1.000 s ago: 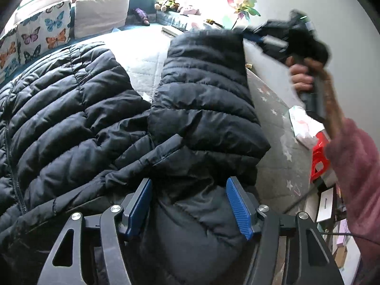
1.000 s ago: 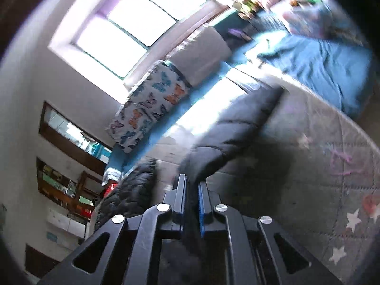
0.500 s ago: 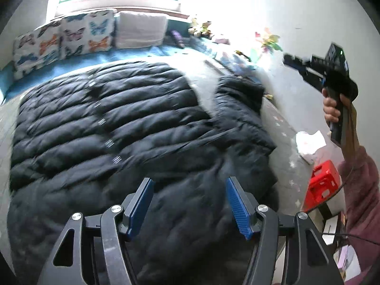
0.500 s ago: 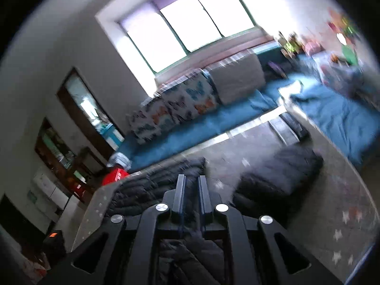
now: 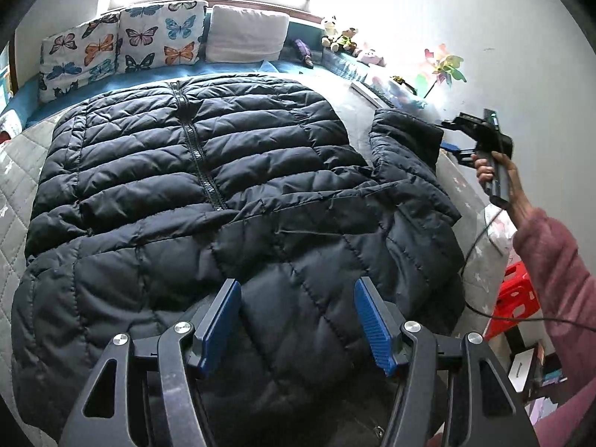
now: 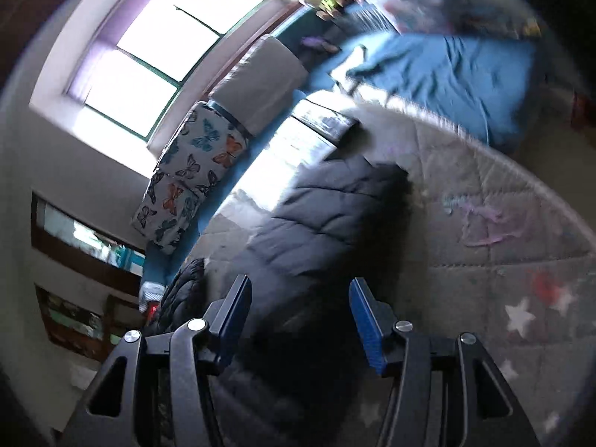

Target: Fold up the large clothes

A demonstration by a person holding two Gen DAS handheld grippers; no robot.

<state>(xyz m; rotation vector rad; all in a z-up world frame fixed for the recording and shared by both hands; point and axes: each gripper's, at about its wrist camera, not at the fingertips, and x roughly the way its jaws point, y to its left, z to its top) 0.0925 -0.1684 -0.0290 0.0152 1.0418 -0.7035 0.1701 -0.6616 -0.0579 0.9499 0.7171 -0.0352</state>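
Jacket (image 5: 193, 193) flat on bed (image 5: 22, 171), zip up.
Sleeve (image 6: 320, 219) lies far right. L tool (image 5: 298, 320) spread, empty; R tool (image 6: 298, 316) opening, over sleeve. 3 pillows (image 5: 246, 33) far side.

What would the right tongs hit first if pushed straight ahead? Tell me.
Most likely the black jacket sleeve: it lies between the opening right tongs and runs on ahead over the quilted mat. Blur leaves depth uncertain.
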